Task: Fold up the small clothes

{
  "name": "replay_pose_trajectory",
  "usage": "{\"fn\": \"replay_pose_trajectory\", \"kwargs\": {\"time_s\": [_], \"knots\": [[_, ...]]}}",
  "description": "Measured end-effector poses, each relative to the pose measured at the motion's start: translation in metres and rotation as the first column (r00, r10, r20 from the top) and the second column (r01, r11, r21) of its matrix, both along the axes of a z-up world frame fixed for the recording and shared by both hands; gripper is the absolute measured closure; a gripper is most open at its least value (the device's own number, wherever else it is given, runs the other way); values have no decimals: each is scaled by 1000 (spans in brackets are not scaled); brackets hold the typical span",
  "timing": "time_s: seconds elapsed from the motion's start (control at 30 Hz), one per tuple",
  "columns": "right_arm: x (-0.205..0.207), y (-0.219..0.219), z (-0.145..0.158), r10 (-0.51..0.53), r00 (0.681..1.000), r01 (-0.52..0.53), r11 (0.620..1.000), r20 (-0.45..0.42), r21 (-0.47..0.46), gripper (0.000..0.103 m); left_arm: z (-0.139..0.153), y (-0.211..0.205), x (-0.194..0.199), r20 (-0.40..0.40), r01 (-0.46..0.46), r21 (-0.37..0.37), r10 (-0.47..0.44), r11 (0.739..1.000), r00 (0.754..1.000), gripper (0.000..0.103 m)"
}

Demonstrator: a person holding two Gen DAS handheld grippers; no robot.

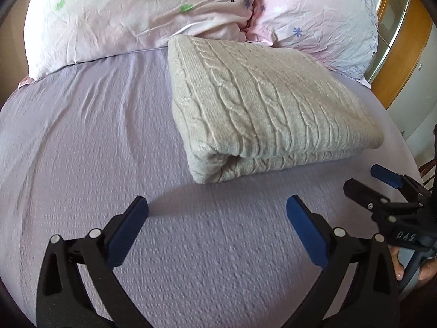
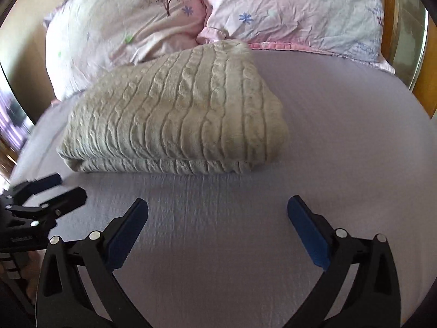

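A beige cable-knit sweater (image 1: 262, 109) lies folded into a thick rectangle on the lilac bed sheet (image 1: 95, 150), close to the pillows. It also shows in the right wrist view (image 2: 177, 117). My left gripper (image 1: 217, 207) is open and empty, a short way in front of the sweater's near left corner. My right gripper (image 2: 217, 207) is open and empty, in front of the sweater's near edge. The right gripper also shows at the right edge of the left wrist view (image 1: 363, 180), and the left gripper shows at the left edge of the right wrist view (image 2: 62, 186).
Two pink floral pillows (image 1: 136, 13) (image 1: 314, 19) lean behind the sweater. A wooden bed frame (image 1: 404, 54) runs along the right. The lilac sheet (image 2: 341, 136) stretches right of the sweater in the right wrist view.
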State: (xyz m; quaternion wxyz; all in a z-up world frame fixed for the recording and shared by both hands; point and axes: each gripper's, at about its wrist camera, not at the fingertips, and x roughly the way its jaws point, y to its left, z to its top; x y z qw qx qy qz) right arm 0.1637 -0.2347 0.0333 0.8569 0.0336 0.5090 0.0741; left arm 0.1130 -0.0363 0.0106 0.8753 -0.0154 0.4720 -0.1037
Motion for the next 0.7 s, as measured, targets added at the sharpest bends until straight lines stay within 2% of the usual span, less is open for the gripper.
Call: {"fn": "replay_pose_trajectory", "kwargs": {"time_s": [0.23, 0.47, 0.7], "knots": [[-9, 10, -1, 13, 1000, -15, 993, -12, -113, 1, -3, -5, -3, 20, -13, 47, 12, 999, 1000, 2], [-9, 9, -1, 9, 1000, -11, 994, -13, -110, 1, -14, -15, -6, 29, -14, 129, 11, 992, 1000, 2], [-8, 8, -1, 10, 1000, -11, 994, -14, -110, 1, -15, -16, -6, 31, -10, 132, 6, 991, 1000, 2]]}}
